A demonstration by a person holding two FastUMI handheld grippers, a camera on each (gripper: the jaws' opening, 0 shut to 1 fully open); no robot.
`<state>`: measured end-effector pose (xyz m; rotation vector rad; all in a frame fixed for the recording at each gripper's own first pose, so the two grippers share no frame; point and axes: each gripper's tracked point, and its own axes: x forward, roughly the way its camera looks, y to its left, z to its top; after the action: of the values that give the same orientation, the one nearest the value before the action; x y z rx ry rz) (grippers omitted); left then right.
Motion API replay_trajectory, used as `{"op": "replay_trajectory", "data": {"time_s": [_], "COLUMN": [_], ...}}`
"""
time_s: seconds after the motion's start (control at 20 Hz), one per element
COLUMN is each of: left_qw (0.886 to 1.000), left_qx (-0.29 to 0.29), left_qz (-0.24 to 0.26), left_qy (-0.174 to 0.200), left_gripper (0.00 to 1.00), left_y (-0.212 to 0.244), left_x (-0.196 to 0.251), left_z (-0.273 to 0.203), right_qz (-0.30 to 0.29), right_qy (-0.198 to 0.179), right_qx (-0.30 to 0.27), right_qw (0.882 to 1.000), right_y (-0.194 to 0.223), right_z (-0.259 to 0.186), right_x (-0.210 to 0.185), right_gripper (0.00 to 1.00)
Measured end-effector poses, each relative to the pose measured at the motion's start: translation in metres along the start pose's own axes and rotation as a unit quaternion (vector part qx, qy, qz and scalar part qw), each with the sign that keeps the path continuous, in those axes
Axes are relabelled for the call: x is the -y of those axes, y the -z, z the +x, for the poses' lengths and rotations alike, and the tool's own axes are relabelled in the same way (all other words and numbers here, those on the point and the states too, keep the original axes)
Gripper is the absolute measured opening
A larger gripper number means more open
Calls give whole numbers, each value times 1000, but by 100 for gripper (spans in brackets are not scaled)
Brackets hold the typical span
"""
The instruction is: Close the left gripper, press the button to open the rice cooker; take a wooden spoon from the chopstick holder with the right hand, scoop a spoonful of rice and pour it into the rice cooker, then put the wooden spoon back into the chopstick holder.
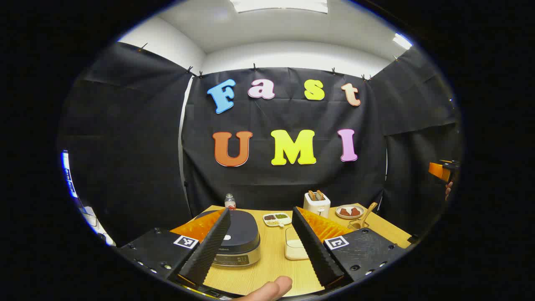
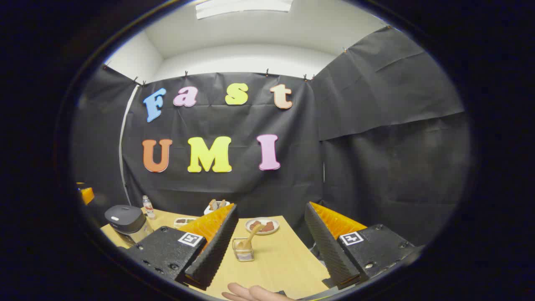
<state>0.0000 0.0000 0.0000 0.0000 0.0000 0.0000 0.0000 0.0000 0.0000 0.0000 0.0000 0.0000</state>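
Left tool (image 1: 261, 240) gapes wide, holding nothing, raised over the near table (image 1: 267, 267) edge; right tool (image 2: 271, 246) likewise wide open and empty. Rice cooker (image 1: 236, 242) sits lid down toward the table's left side, heavy and stiff, so a firm push on its button should not shift it. Wooden spoon (image 2: 253, 234) leans in the clear holder (image 2: 243, 251) near the right edge; light, rigid, probably smooth. Grip the upper handle.

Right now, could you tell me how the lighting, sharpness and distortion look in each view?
Left gripper view: ceiling light is overexposed, walls bow from the fisheye, rice cooker sharp. Right gripper view: evenly lit, wooden spoon sharp though small, edges darken.
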Motion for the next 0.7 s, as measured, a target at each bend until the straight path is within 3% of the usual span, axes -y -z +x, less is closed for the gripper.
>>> {"op": "replay_trajectory", "data": {"time_s": [0.35, 0.7], "left_qw": [1000, 1000], "left_qx": [1, -10], "left_qz": [-4, -27], "left_qy": [11, -1], "left_gripper": [94, 94], "left_y": [-8, 1], "left_x": [5, -9], "left_z": [6, 19], "right_qz": [2, -2], "right_qy": [-7, -30], "right_qx": [7, 16], "right_qw": [1000, 999], "right_y": [-8, -8], "right_z": [-1, -4], "right_x": [1, -15], "right_gripper": [100, 100]}}
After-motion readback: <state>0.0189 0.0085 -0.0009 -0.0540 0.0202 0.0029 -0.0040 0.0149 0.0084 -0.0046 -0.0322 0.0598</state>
